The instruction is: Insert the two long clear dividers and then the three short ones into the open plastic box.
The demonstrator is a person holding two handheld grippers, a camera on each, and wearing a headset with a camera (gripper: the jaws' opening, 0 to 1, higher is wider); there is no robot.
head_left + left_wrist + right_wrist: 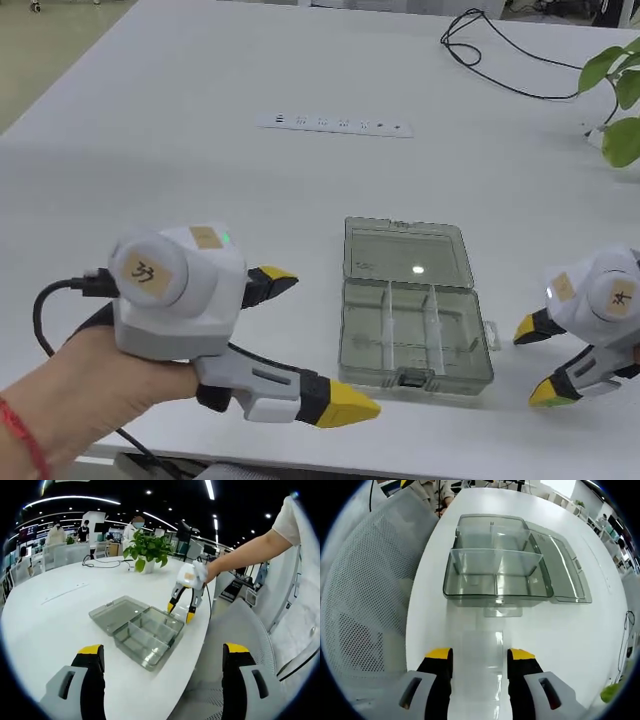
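The open clear plastic box (470, 372) lies on the white table with its lid (405, 250) folded back. Two long clear dividers (385, 325) stand upright inside it. My right gripper (540, 360) hovers just right of the box, jaws pointing at it. In the right gripper view, a flat short clear divider (482, 665) spans the narrow gap of that gripper (480, 655), with the box (470, 596) just ahead. My left gripper (315, 340) is held left of the box, open and empty. The left gripper (162, 650) looks across the box (145, 664) at the right gripper (182, 609).
A white power strip (335, 124) lies further back on the table. A black cable (500, 60) and a leafy plant (620, 100) sit at the far right. A mesh chair (365, 605) stands beside the table's near edge. People stand in the background.
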